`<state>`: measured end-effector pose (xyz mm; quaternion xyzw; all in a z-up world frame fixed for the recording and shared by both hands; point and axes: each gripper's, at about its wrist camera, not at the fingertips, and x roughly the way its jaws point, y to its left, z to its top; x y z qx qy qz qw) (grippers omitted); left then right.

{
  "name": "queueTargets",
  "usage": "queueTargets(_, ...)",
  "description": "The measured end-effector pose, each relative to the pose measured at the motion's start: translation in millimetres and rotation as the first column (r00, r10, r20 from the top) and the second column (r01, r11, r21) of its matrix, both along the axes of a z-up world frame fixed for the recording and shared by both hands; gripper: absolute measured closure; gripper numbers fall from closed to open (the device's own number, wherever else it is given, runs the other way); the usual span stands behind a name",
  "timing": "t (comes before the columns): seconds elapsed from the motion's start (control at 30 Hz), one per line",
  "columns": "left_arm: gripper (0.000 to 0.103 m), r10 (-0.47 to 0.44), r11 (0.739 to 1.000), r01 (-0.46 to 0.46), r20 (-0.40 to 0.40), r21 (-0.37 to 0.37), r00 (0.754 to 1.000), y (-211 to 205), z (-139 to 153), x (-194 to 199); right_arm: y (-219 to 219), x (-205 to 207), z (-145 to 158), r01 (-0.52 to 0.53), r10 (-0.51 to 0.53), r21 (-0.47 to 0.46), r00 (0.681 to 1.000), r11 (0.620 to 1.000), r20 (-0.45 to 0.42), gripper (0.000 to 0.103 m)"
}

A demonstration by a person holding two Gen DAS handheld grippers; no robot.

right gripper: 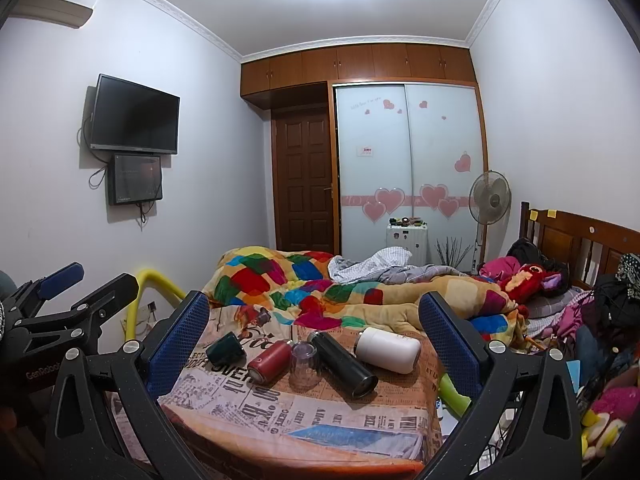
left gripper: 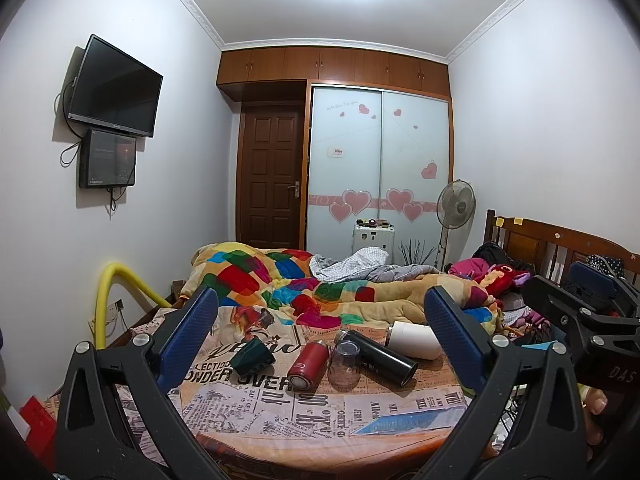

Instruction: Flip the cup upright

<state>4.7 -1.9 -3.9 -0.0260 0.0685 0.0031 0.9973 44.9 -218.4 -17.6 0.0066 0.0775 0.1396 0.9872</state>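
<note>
A clear glass cup point(left gripper: 345, 364) point(right gripper: 305, 365) stands upside down on the newspaper-print bed sheet point(left gripper: 320, 412) point(right gripper: 304, 416). A dark green cup point(left gripper: 251, 356) point(right gripper: 226, 347) lies on its side to the left. A red bottle point(left gripper: 307, 365) point(right gripper: 270, 361), a black flask point(left gripper: 380, 356) point(right gripper: 344, 363) and a white flask point(left gripper: 414, 340) point(right gripper: 389, 349) lie around the glass. My left gripper point(left gripper: 320, 336) and right gripper point(right gripper: 314, 332) are both open and empty, held back from the cups.
A colourful patchwork blanket point(left gripper: 304, 284) is heaped behind the cups. A wooden headboard point(left gripper: 560, 244) and piled clothes point(right gripper: 608, 308) are at the right. A yellow foam-covered rail point(left gripper: 120, 280) is at the left bed edge. A blue booklet point(left gripper: 412, 420) lies at the sheet's front.
</note>
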Motion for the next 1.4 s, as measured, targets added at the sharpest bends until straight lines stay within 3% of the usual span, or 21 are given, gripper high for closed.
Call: queueTargets(1.4,0.000,0.004,1.000,-0.004,0.002,-0.004,1.000,6.2,3.7,-1.0,1.0,-1.2,-0.4,-0.001,0.001,-0.003,1.000,1.000,0.003,0.000)
